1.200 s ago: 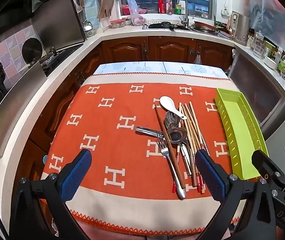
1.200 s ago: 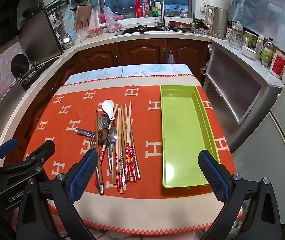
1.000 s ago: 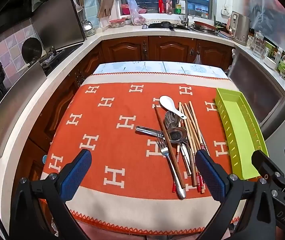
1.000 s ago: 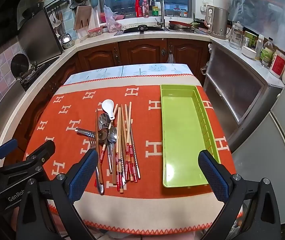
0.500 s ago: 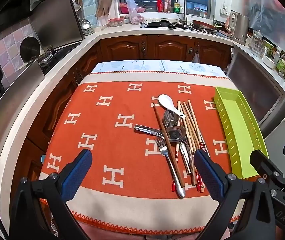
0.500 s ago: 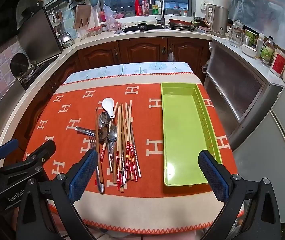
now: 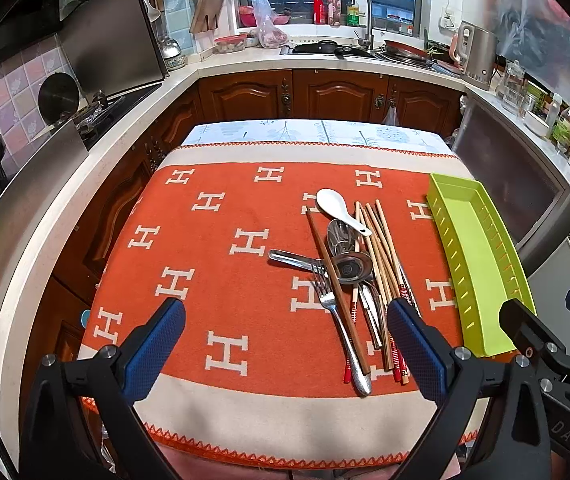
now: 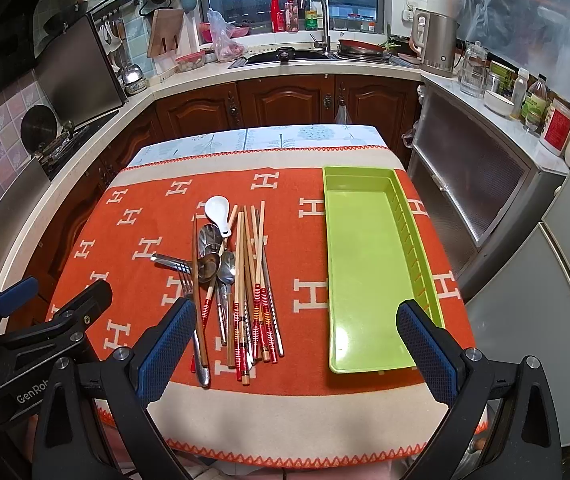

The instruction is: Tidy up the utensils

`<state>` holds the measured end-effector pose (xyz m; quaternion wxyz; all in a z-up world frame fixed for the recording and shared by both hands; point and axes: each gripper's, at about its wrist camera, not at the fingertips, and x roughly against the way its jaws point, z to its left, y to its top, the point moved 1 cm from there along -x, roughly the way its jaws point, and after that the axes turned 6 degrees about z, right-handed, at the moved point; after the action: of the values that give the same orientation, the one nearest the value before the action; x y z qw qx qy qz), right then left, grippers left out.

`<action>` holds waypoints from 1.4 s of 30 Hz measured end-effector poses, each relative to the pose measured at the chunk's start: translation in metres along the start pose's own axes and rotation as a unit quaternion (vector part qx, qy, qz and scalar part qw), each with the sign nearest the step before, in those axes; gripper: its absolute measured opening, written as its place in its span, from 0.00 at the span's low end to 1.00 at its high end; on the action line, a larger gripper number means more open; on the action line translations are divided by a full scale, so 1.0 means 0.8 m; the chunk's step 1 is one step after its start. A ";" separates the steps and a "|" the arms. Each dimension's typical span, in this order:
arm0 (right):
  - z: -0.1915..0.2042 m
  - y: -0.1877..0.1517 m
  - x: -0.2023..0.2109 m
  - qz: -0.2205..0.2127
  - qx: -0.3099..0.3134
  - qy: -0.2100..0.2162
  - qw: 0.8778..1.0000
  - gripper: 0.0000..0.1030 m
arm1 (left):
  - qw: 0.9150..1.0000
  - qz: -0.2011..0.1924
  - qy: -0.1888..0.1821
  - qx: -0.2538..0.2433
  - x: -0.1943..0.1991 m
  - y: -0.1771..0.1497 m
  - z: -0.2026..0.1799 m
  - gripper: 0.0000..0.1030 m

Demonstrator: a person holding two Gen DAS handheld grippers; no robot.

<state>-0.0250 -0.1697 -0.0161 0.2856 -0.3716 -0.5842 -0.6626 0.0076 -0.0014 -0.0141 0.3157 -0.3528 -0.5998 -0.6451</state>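
A heap of utensils lies on the orange cloth: a white ceramic spoon (image 7: pixel 339 206) (image 8: pixel 218 210), several wooden chopsticks (image 7: pixel 381 256) (image 8: pixel 251 264), metal spoons (image 7: pixel 351 266) (image 8: pixel 227 270) and a fork (image 7: pixel 335 320) (image 8: pixel 189 286). An empty lime-green tray (image 7: pixel 479 256) (image 8: pixel 369 264) stands to the right of the heap. My left gripper (image 7: pixel 285 344) hovers open above the table's near edge, left of the heap. My right gripper (image 8: pixel 297 346) is open too, between the heap's near end and the tray. Neither holds anything.
The table (image 8: pixel 245 136) stands in a U-shaped kitchen with counters (image 7: pixel 245 60) on three sides. A hob (image 7: pixel 97 108) is on the left, a sink (image 8: pixel 285 54) at the back, a kettle (image 8: pixel 437 44) and jars at the right.
Both grippers have crept slightly forward over the table; the scene has shifted only a little. The utensils and tray have not moved, and both grippers stay open.
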 end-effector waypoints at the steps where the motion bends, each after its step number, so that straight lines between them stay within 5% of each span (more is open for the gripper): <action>1: 0.000 0.000 0.000 0.000 0.000 0.000 1.000 0.99 | 1.000 0.000 0.000 0.000 0.000 0.000 0.000 0.96; 37: 0.008 0.003 -0.003 0.013 0.004 0.012 1.000 0.95 | 1.000 0.007 -0.024 0.004 -0.005 0.002 0.009 0.95; 42: 0.010 0.006 -0.012 0.024 0.009 0.022 0.999 0.84 | 0.999 0.027 -0.026 0.005 -0.017 0.006 0.013 0.95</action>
<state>-0.0146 -0.1632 -0.0210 0.3173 -0.3680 -0.5749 -0.6583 0.0198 0.0087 -0.0224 0.3190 -0.3836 -0.6010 -0.6244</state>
